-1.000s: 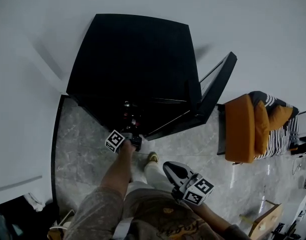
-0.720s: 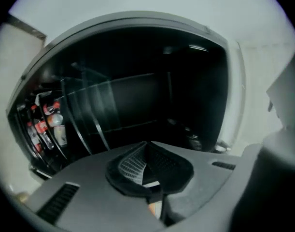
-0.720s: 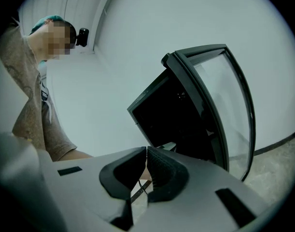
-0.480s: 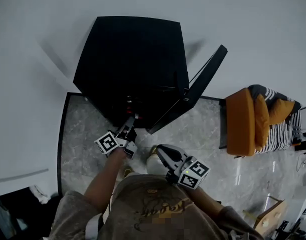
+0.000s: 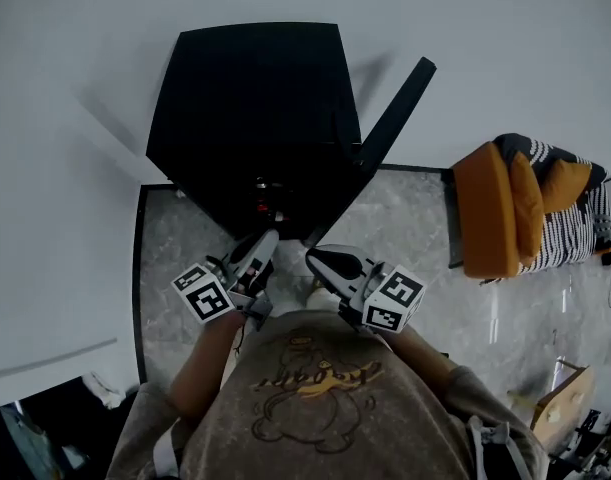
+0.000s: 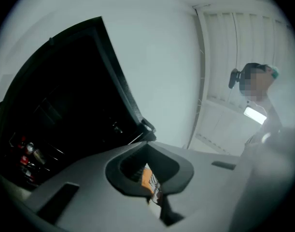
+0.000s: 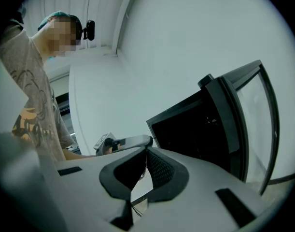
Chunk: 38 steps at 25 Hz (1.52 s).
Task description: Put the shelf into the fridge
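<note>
The black fridge (image 5: 255, 98) stands against the white wall, its door (image 5: 385, 133) swung open to the right. The inside is dark. I make out red items (image 5: 263, 203) low in the opening and faint wire racks (image 6: 46, 151), but no separate shelf. My left gripper (image 5: 266, 239) is shut and empty, hanging just in front of the opening. The right gripper (image 5: 313, 259) is beside it, also shut with nothing held. In the right gripper view the fridge (image 7: 195, 129), its glass door (image 7: 251, 115) and the left gripper (image 7: 123, 141) show beyond the closed jaws.
An orange chair (image 5: 500, 208) with a striped cushion (image 5: 570, 203) stands on the marble floor (image 5: 175, 248) right of the fridge. A wooden piece (image 5: 560, 408) lies at the bottom right. White walls close in behind and to the left.
The left gripper has pulled back out of the fridge's mouth toward the person's body. The right gripper has come up beside it, and the view has moved back from the fridge.
</note>
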Motion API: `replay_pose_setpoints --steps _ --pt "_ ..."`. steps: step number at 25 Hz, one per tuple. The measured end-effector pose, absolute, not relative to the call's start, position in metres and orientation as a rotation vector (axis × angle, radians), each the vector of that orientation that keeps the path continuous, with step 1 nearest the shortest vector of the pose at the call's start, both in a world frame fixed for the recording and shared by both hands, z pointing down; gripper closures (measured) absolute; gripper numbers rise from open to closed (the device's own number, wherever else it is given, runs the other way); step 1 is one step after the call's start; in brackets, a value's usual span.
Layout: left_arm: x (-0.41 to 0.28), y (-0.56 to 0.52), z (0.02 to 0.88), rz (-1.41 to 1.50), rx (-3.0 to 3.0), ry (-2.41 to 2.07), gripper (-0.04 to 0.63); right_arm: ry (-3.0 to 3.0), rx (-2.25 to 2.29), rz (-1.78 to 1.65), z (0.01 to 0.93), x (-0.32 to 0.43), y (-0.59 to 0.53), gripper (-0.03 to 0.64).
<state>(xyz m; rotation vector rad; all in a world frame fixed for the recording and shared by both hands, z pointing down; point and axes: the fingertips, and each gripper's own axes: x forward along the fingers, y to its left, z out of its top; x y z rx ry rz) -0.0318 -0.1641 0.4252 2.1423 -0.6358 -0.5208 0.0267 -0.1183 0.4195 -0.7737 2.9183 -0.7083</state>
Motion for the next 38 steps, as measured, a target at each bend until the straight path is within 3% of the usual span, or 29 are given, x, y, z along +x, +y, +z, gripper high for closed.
replay_pose_setpoints --steps 11,38 --pt "-0.028 -0.122 0.359 -0.406 2.442 -0.544 0.592 2.921 -0.631 -0.617 0.375 0.025 -0.117 0.594" --pt "-0.041 -0.102 0.394 -0.182 2.532 -0.667 0.591 3.117 -0.265 -0.486 0.381 -0.014 -0.078 0.594"
